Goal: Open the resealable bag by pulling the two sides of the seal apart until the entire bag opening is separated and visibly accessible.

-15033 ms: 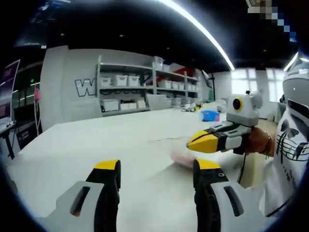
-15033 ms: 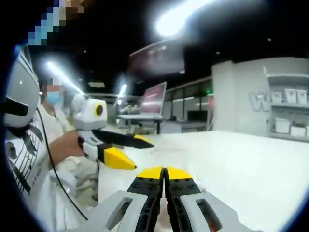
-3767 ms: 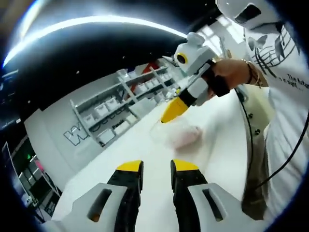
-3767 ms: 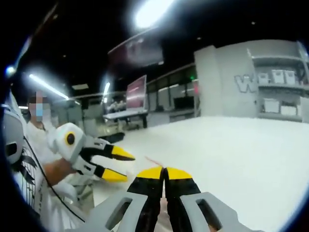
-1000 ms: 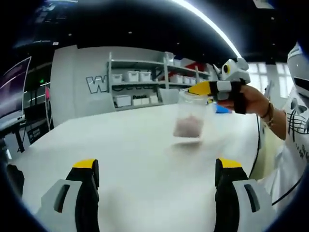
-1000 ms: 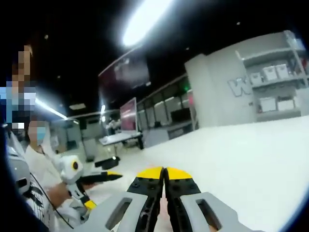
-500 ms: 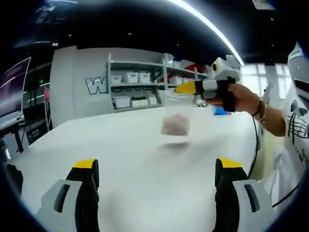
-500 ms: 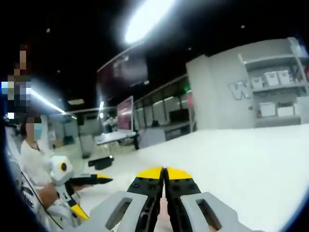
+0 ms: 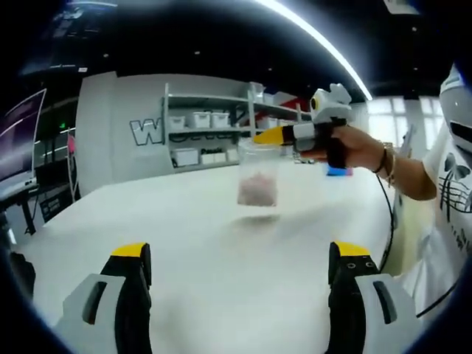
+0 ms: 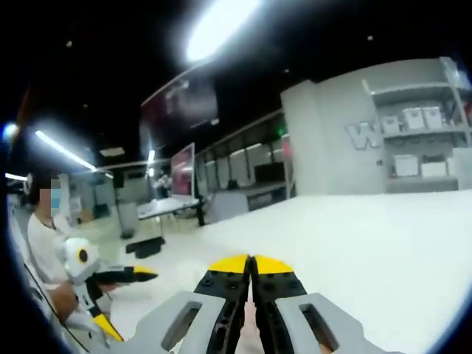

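A: Report tool status.

B: Left tool (image 9: 237, 269): jaws spread wide apart, holding nothing, above the white counter (image 9: 199, 243). Right tool (image 9: 259, 136): jaws pressed together on the top edge of the resealable bag (image 9: 258, 175).

A: Bag location and appearance?

B: It hangs from the right tool, raised clear of the counter. Clear plastic, pinkish contents in the lower part. Whether the seal is parted cannot be determined.

A: Legible writing?

B: A large "W" on the grey wall (image 9: 144, 132) beside the shelves (image 9: 214, 136); the remainder is cut off.

bag (image 9: 257, 175) – clear, pinkish contents | table (image 9: 221, 251) – white | gripper (image 10: 251, 269) tips – yellow
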